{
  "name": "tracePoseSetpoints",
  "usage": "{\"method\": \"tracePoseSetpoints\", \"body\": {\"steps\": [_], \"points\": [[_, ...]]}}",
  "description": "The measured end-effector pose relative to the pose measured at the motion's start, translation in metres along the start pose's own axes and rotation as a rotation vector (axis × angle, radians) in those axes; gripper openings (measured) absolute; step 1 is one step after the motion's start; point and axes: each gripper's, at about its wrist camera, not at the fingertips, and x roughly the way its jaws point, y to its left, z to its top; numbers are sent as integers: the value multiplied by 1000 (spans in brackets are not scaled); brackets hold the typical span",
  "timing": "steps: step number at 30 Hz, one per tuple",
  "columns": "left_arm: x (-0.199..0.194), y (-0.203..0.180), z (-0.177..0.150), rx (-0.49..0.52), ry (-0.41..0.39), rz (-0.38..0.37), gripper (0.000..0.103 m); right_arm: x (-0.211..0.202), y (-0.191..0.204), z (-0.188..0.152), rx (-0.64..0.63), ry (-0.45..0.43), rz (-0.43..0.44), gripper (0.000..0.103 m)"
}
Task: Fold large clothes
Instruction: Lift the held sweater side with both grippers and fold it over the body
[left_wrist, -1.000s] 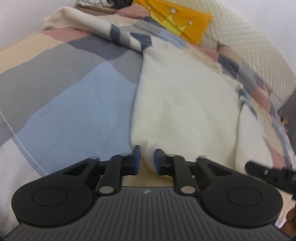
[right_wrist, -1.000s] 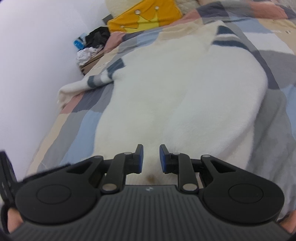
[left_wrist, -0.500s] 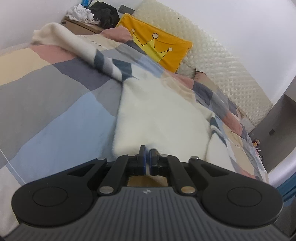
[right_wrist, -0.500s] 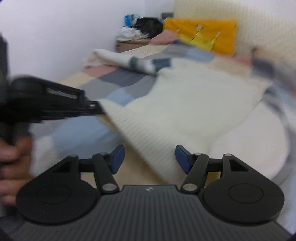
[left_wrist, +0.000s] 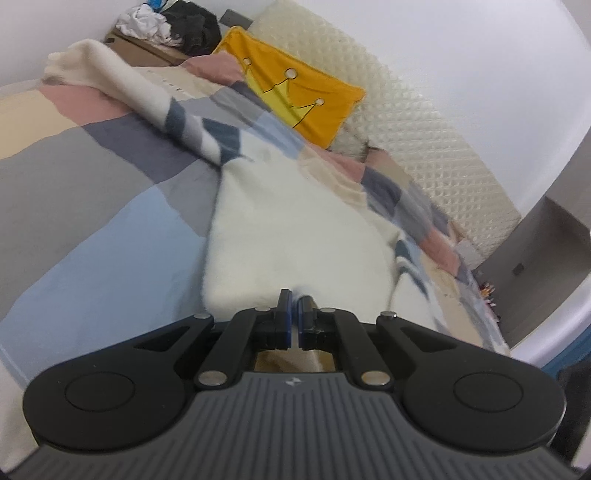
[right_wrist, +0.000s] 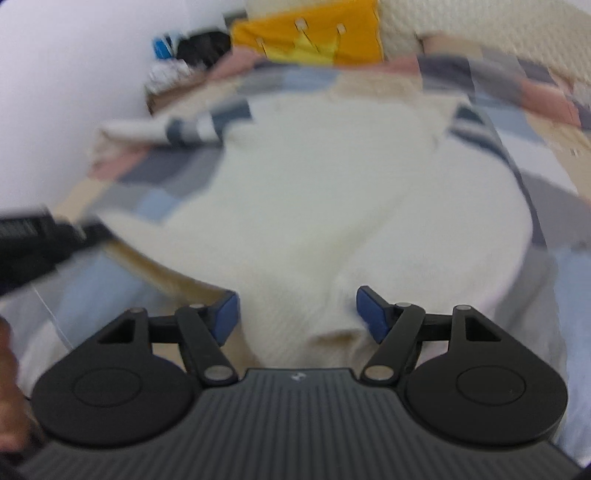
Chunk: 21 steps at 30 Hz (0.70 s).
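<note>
the jaws of the left gripper (left_wrist: 294, 314) are clamped on the near hem of the cream sweater (left_wrist: 295, 236), which runs lengthwise toward the top of the frame on the bed (left_wrist: 92, 229). the right gripper (right_wrist: 297, 314) has just been opening its jaws; hem cloth lies between them unpinched, at bottom centre, so the right is nearer that free corner.
</note>
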Motion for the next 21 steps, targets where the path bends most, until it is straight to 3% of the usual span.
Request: {"method": "tracePoseSetpoints", "body": {"steps": [4, 10, 14, 18, 21], "points": [[-7, -7, 8, 26, -42, -40, 3, -5, 0, -7, -14, -31, -152, 70], [-11, -7, 17, 19, -62, -83, 3, -39, -36, 9, 174, -148, -218, 71], [-16, -16, 23, 43, -87, -124, 3, -47, -39, 14, 193, -186, -289, 84], [-17, -21, 26, 65, -89, -134, 3, -26, -44, 0, 267, -63, -288, 84], [-18, -16, 25, 46, -99, -119, 3, -6, -41, -19, 296, 60, -345, 84]]}}
